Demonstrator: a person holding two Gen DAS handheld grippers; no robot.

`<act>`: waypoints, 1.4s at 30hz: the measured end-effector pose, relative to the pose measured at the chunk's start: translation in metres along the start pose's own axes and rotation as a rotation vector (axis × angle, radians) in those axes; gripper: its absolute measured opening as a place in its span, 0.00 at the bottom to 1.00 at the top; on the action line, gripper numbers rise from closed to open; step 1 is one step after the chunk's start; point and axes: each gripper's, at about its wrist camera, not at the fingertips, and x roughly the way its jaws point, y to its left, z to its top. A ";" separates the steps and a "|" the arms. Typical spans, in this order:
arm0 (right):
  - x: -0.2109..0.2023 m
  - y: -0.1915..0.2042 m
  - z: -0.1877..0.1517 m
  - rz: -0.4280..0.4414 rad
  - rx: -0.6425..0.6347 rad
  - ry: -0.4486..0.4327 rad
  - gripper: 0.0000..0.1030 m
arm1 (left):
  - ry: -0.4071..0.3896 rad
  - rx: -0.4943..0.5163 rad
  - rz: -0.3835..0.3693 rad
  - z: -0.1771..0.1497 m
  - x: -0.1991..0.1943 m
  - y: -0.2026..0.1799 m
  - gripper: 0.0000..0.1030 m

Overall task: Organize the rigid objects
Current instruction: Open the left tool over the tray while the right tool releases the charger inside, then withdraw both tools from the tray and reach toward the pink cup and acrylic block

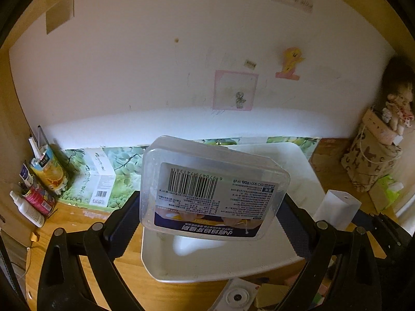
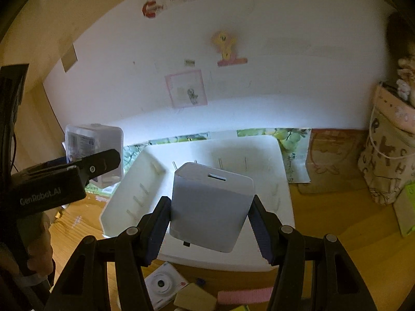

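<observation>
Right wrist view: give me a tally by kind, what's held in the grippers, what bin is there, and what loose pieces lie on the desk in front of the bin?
Held boxes: 2, clear plastic box and white cube
Bins: 1, white bin
Loose pieces on desk: 3, toy camera, wooden block, pink bar
Total: 6

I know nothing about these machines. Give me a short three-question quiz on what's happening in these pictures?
1. True or false: the left gripper holds a clear plastic box with a barcode label.
2. What does the right gripper hold? A) white cube-shaped block B) pink eraser C) camera
3. What container lies below both held things?

Key: 1 true. 2 A; its fingers press the block's sides. 3 The white bin on the wooden desk.
</observation>
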 end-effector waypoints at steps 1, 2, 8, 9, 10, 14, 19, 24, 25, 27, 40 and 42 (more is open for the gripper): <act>0.004 0.000 0.000 0.002 -0.001 0.007 0.59 | 0.008 -0.001 0.002 0.000 0.003 0.001 0.96; 0.009 0.000 0.001 0.000 -0.001 0.017 0.59 | 0.019 -0.002 0.004 0.001 0.008 0.001 0.96; 0.027 -0.003 0.001 -0.025 0.038 0.082 0.59 | 0.064 -0.010 0.016 0.000 0.024 0.003 0.96; 0.029 -0.003 0.001 -0.027 0.045 0.086 0.59 | 0.072 -0.011 0.015 0.000 0.026 0.004 0.96; 0.031 -0.004 0.001 -0.044 0.050 0.110 0.59 | 0.084 -0.010 0.015 0.000 0.029 0.005 0.96; 0.036 -0.007 -0.001 -0.038 0.065 0.127 0.60 | 0.086 -0.010 0.029 -0.001 0.032 0.005 0.97; 0.021 -0.003 0.003 -0.036 0.052 0.029 0.74 | 0.128 -0.015 0.016 -0.001 0.038 0.005 0.98; 0.015 0.003 0.006 -0.041 0.029 0.012 0.77 | 0.111 -0.015 0.000 -0.001 0.029 0.004 0.98; 0.013 0.003 0.006 -0.044 0.030 0.009 0.77 | 0.106 -0.013 -0.001 -0.001 0.027 0.004 0.98; 0.008 0.004 0.007 -0.050 0.030 0.001 0.77 | 0.096 -0.007 0.003 -0.001 0.021 0.004 0.98; -0.064 0.023 0.009 -0.112 0.021 -0.135 0.79 | -0.031 -0.030 -0.070 0.000 -0.061 0.012 0.98; -0.079 0.029 0.007 -0.129 0.015 -0.160 0.80 | -0.052 -0.033 -0.077 -0.004 -0.074 0.016 0.98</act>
